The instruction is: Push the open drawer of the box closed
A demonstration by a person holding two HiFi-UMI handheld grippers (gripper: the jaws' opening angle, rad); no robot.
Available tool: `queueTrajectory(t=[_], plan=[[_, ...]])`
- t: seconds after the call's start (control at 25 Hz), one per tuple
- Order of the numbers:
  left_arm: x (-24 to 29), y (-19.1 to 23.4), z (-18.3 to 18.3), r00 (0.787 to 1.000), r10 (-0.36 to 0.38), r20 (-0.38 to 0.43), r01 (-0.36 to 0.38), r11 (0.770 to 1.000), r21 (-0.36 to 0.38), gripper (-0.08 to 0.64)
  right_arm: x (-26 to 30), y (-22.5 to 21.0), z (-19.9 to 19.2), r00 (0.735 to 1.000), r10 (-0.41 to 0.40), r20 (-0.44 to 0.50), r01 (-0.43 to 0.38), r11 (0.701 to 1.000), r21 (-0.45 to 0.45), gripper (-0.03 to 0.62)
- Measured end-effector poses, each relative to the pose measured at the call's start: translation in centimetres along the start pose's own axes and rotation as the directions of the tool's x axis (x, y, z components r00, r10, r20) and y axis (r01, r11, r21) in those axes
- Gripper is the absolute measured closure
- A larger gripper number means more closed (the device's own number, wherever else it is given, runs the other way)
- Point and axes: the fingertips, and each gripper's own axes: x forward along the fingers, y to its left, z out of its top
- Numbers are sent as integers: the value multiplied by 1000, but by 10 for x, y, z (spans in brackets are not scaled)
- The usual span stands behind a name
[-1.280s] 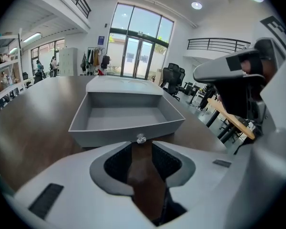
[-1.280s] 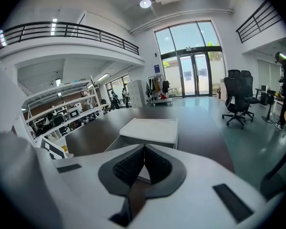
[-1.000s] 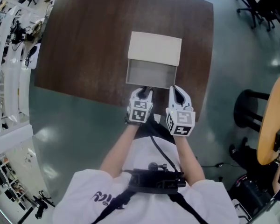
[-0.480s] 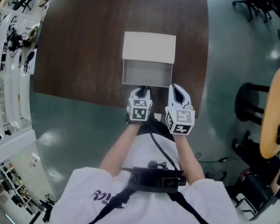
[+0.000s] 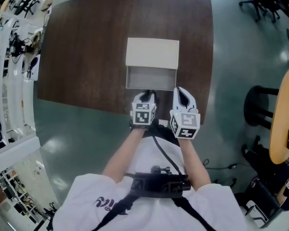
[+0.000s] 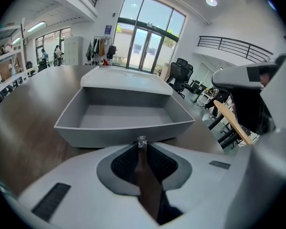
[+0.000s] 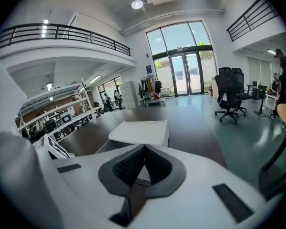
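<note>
drawer (image 5: 151, 78) is well out of the box (image 5: 152, 53), toward the person. Looks about fully extended, tray empty, grey inside. Box sits mid-table, near the front edge of the dark table (image 5: 86, 47).

left gripper (image 5: 146, 94) is right at the middle of the drawer front. Its own view shows the jaws together, tips pinched on the small metal knob (image 6: 141, 140) on the drawer face. Nothing else in them.

right gripper (image 5: 180, 92) hangs beside it, off the drawer's right front corner. Can't tell if it touches. Jaws together, nothing held. Its view just looks over the white box top.

progress: I'd call it barely started. Contact is set up at the front, but the whole travel is left, since the drawer face is well short of the box front. Closing it means a straight push away from the person, along the drawer's line. The box is loose on the table, so it may slide if the push is off-axis. The free right gripper could brace it or help push.

rest of the room: office chairs, shelves at left, not in play.
</note>
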Motion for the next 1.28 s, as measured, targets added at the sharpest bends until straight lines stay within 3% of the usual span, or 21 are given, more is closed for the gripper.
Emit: queueTrajectory(t=[0.8,1.28], plan=[[57,22,86,999,15,38,-16,1000,25,492,36,-36,20,998,-55,-32,57,997,50,588],[68,17,83,998,1,55,-3,999,52,491,24,-44,17,997,-77,-11,77,996,53,588]])
